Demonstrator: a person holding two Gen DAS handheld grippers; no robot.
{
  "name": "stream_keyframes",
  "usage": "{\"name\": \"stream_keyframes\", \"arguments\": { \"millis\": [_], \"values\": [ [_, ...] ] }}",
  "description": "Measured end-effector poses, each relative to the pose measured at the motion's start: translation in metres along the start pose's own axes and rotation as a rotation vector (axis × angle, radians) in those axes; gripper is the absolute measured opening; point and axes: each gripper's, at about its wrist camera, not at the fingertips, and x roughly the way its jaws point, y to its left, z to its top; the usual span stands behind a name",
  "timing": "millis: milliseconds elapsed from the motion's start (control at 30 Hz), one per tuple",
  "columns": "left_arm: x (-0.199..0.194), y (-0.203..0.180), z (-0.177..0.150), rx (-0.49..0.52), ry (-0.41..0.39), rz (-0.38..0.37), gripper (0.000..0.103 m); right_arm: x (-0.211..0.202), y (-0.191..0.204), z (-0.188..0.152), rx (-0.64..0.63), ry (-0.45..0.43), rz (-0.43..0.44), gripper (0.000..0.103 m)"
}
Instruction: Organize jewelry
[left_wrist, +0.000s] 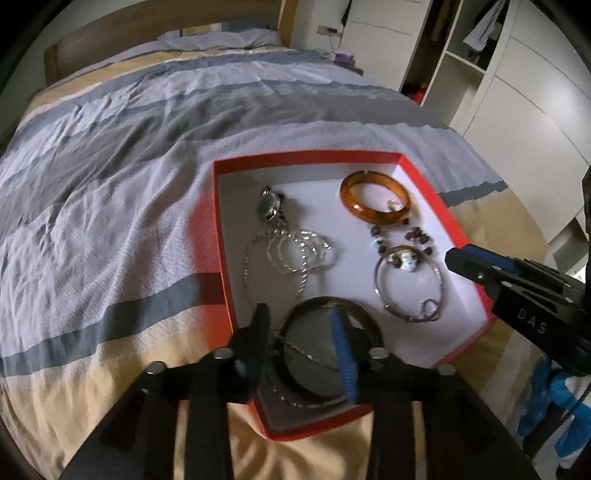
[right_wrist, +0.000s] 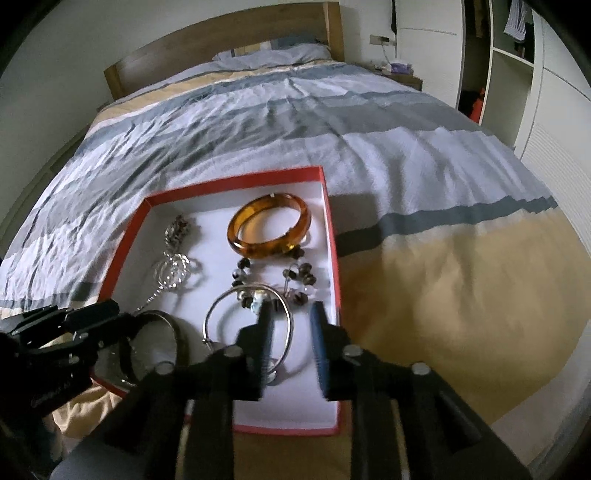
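The box (left_wrist: 221, 221) is showing red walls and a white floor; the bangle (left_wrist: 375, 202) is glowing amber. The bedcover (left_wrist: 129, 155) is running in grey, white and tan stripes; finger pads (right_wrist: 319, 350) are showing blue.

Both views are fisheye, each riding on a hand-held gripper and looking forward and steeply down along its own two fingers at a bed. The left wrist view sits close over the near left part of the red box (left_wrist: 221, 236), with the left gripper (left_wrist: 303, 339) filling its lower edge; the right gripper (left_wrist: 458, 258) enters from the right. The right wrist view hangs close over the box's near right part (right_wrist: 334, 258) — the left gripper (right_wrist: 107, 308) shows at its left. Both face the wooden headboard (right_wrist: 221, 44) and share the box, the amber bangle (left_wrist: 373, 201), the striped duvet (left_wrist: 147, 147) and the wardrobe (left_wrist: 517, 92) at right.
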Motion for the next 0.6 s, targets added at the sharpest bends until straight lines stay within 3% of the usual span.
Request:
{"name": "stream_keyframes", "arguments": {
  "millis": [300,467,600],
  "values": [
    [-0.035,0.010,-0.001,-0.020,-0.045,-0.004,0.050,-0.033,0.008,0.000,-0.010,-0.041,-0.011,0.026],
    [-0.065,0.035,-0.012,-0.080,-0.096,0.081,0.061,-0.049,0.021,-0.004,-0.023,-0.056,-0.016,0.027],
    [-0.086,0.058,-0.027,-0.104,-0.112,0.153,0.065,-0.065,0.040,-0.013,-0.037,-0.071,-0.007,0.036]
  ]
}}
